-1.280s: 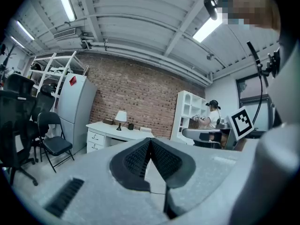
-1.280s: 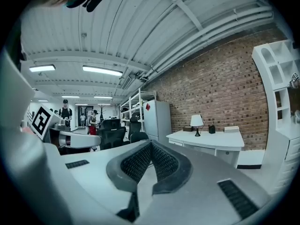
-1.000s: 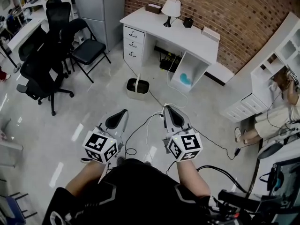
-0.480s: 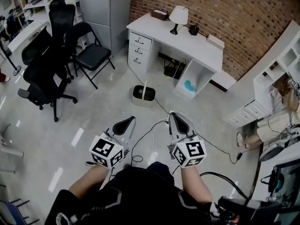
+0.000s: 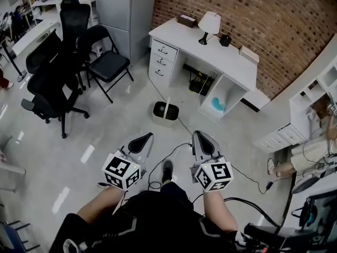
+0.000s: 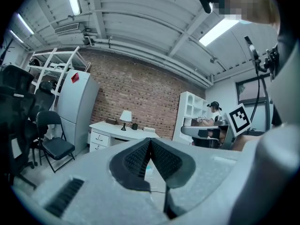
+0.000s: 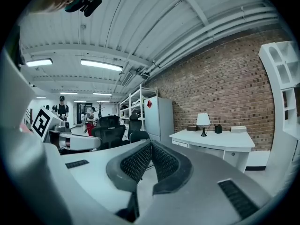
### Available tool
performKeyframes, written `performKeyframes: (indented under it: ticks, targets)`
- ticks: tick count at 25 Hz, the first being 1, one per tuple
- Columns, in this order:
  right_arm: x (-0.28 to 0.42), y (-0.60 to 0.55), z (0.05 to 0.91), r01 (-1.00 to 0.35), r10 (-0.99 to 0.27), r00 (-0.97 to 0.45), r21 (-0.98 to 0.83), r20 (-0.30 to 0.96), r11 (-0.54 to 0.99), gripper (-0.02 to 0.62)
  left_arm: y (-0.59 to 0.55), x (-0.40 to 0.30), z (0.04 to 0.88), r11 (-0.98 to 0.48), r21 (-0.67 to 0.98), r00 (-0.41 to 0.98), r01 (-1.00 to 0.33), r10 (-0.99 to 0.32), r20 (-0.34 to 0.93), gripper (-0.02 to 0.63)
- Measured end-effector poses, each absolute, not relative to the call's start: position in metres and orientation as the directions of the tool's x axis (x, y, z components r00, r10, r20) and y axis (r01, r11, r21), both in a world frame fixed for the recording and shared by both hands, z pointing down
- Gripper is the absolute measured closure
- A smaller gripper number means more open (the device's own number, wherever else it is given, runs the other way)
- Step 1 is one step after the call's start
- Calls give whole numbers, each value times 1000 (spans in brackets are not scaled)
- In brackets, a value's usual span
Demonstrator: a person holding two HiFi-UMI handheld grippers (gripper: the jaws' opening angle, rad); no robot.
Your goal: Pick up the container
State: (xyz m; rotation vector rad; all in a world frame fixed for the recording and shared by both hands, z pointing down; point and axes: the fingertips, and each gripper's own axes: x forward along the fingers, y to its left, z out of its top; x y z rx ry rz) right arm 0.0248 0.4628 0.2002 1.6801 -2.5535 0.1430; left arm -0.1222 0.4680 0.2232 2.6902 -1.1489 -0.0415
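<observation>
The container (image 5: 166,112) is a small dark bin with a pale rim and an upright white handle. It stands on the glossy floor in front of the white desk (image 5: 210,44), seen only in the head view. My left gripper (image 5: 144,137) is held level, short of the container and a little to its left, with its jaws shut and empty. To the container's right, my right gripper (image 5: 201,136) is also shut with nothing in it. In the left gripper view the left gripper's (image 6: 150,141) black pads meet. The right gripper's (image 7: 150,144) pads meet too.
A table lamp (image 5: 209,23) and small boxes sit on the desk. Cables (image 5: 176,153) run across the floor between the grippers. A folding chair (image 5: 108,62) and black office chairs (image 5: 50,80) stand left. White drawers (image 5: 276,136) and a seated person (image 5: 316,146) are at the right.
Both grippers have advanced together toward the desk, still shut. The container and desk now lie lower in the head view, closer to the gripper tips.
</observation>
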Motion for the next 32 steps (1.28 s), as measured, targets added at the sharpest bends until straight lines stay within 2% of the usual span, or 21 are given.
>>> performKeyframes:
  ticks: [16, 32]
  targets:
    - [74, 318, 195, -853, -846, -520, -21, 117, 521, 588, 327, -60, 217, -599, 207, 626, -773, -774, 98, 595]
    - [147, 220, 214, -801, -791, -598, -82, 130, 593, 588, 235, 8, 238, -536, 184, 566, -824, -788, 242, 595]
